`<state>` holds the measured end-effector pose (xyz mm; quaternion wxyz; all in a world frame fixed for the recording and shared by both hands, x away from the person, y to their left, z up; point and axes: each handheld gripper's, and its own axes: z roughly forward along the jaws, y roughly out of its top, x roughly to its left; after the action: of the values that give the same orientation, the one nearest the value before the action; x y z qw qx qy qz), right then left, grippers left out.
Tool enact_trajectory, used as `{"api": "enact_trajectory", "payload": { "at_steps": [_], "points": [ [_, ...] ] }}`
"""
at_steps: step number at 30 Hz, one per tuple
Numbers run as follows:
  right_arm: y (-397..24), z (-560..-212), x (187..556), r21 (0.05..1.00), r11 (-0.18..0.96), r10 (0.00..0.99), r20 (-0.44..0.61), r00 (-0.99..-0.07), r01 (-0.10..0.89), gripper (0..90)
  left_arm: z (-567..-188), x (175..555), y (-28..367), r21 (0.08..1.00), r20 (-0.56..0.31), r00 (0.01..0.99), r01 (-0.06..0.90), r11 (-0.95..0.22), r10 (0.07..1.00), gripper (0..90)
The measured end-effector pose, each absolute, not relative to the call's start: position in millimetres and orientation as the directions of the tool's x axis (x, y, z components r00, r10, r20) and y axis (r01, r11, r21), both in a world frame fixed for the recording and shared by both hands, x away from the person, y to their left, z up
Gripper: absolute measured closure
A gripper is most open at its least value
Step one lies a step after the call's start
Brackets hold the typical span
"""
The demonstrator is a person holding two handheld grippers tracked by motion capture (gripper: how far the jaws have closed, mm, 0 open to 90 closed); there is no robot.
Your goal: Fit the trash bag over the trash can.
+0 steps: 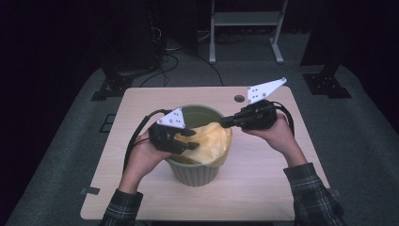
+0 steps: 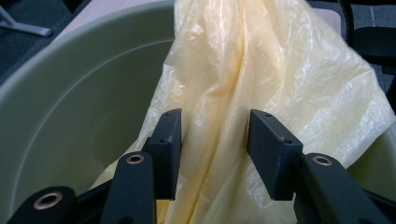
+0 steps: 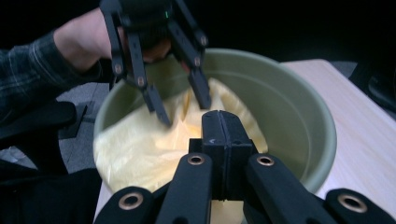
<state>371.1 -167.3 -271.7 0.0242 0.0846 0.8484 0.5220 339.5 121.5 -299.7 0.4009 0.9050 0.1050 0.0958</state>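
A pale green round bin (image 1: 194, 175) stands mid-table with a thin yellow plastic bag (image 1: 212, 141) draped over its near right rim. My left gripper (image 1: 190, 140) hovers over the bin's left side. Its jaws (image 2: 215, 140) stand apart, with a fold of the bag (image 2: 261, 70) loose between them and the bin's inner wall (image 2: 70, 93) behind. My right gripper (image 1: 224, 122) reaches in from the right, shut on the bag's upper edge, which rises tent-like toward it. In the right gripper view the closed jaws (image 3: 223, 126) meet over the bag (image 3: 135, 144) and the bin's rim (image 3: 299, 107), with the left gripper (image 3: 182, 109) opposite.
The light wooden table (image 1: 263, 183) has a small round hole (image 1: 239, 99) at its back right. Beyond it, a grey carpeted floor holds cables (image 1: 169, 61) and a white metal frame (image 1: 244, 21). Dark stands sit at both back corners.
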Motion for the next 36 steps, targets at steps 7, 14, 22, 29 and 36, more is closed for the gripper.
{"api": "enact_trajectory", "payload": {
  "at_steps": [7,14,22,29,36],
  "points": [
    [-143,-263,376,0.894,0.44,0.154,0.024,-0.988,0.09,90.0,-300,339,122,0.764,0.079,0.964,0.105,-0.637,0.254,52.6],
    [-109,-265,381,0.896,0.437,0.113,0.029,-0.993,0.076,90.0,-297,340,126,0.783,0.074,0.96,0.111,-0.612,0.269,49.4],
    [-92,-264,379,0.898,0.434,0.109,0.026,-0.994,0.072,73.9,-298,336,133,0.795,0.063,0.959,0.119,-0.595,0.276,83.6],
    [-128,-267,373,0.91,0.4,0.185,0.039,-0.982,0.111,56.1,-294,336,157,0.846,0.063,0.931,0.141,-0.514,0.36,83.6],
    [-158,-276,369,0.917,0.365,0.198,0.091,-0.976,0.16,49.7,-291,339,168,0.871,0.055,0.92,0.146,-0.47,0.388,83.6]
  ]
}}
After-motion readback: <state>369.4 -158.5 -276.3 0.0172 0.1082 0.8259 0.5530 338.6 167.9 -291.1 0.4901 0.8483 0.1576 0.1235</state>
